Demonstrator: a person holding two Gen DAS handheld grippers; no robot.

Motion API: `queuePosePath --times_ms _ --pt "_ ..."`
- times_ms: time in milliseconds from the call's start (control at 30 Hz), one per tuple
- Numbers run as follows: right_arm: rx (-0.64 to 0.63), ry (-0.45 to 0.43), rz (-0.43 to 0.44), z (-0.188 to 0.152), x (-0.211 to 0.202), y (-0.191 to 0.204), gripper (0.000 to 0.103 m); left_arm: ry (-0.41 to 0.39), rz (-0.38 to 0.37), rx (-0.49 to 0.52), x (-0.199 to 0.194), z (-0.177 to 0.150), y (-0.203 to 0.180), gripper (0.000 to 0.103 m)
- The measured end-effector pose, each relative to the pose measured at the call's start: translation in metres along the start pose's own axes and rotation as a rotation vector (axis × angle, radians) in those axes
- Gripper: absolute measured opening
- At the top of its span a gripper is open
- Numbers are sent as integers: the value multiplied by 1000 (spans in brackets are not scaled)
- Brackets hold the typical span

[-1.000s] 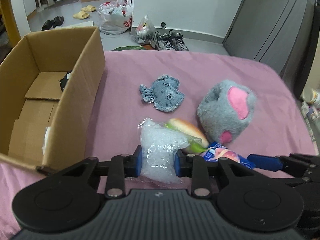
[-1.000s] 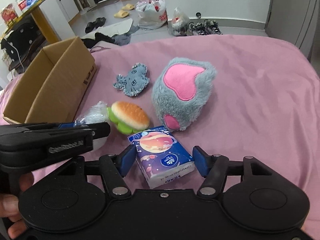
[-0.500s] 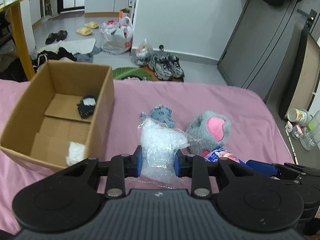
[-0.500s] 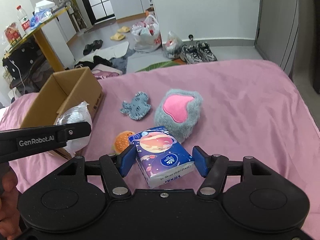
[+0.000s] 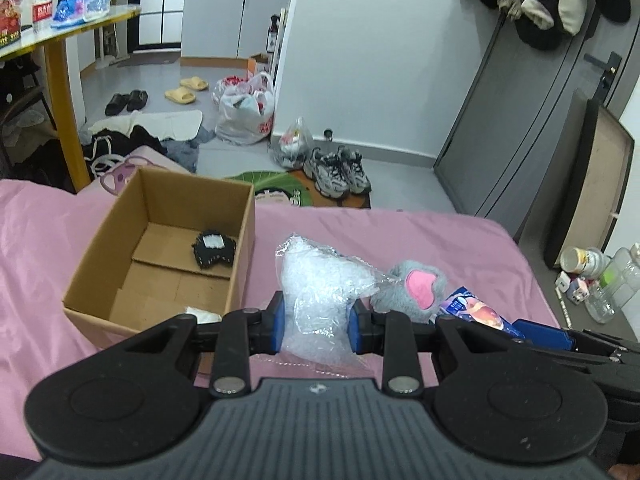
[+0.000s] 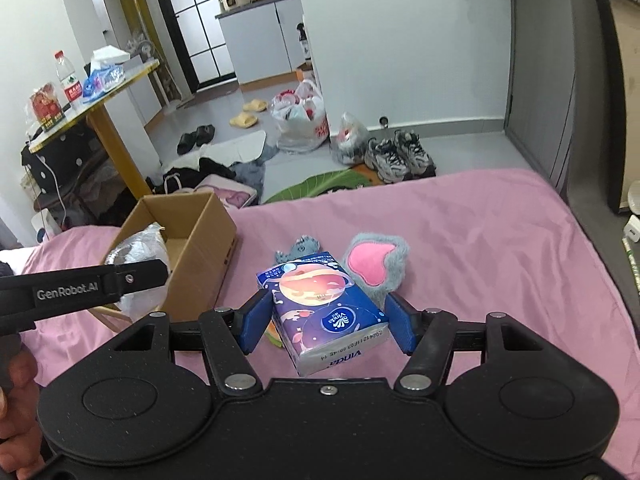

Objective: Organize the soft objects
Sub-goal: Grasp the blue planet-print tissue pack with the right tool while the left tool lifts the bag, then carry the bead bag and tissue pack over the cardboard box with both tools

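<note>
In the left wrist view, the left gripper (image 5: 318,326) is closed on a clear plastic bag (image 5: 320,292), whose crinkled bulk sits squeezed between the blue pads (image 5: 277,322) and spills above them. The bag hangs over the pink bedsheet (image 5: 440,236), just right of an open cardboard box (image 5: 240,248). Inside the box lie a small black item (image 5: 213,249) near the far wall and something white (image 5: 202,314) at the near wall. To the right, a grey plush toy (image 5: 412,286) with a pink patch rests on the sheet, and beside it the tissue pack (image 5: 476,314) shows in the other tool. In the right wrist view, the right gripper (image 6: 328,322) clamps the tissue pack (image 6: 326,312) from both sides, lifted above the sheet. Behind it lie the grey plush toy (image 6: 376,266) and a small blue denim toy (image 6: 296,248), partly hidden. The box (image 6: 200,248) stands to the left, with the left gripper (image 6: 136,276) and its bag (image 6: 138,248) in front of it.
</note>
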State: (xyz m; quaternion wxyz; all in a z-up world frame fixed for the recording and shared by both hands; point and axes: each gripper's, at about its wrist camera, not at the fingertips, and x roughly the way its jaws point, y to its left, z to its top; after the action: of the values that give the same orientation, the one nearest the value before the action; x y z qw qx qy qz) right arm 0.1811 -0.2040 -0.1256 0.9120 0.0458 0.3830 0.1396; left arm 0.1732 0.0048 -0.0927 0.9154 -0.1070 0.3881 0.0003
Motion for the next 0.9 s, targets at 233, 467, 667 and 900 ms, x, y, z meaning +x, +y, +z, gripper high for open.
queuePosePath --times_ms 233,467,667,900 --pt "8 -49 14 6 -23 9 60 -47 -12 8 -28 5 5 29" --pt "-20 -87 28 11 -40 29 61 -82 -21 14 -51 10 11 29" --pt "-29 -91 37 15 -43 36 61 -103 -17 19 -64 14 19 29" --pt "-37 -108 57 25 -46 46 61 -116 -4 9 -69 18 34 29"
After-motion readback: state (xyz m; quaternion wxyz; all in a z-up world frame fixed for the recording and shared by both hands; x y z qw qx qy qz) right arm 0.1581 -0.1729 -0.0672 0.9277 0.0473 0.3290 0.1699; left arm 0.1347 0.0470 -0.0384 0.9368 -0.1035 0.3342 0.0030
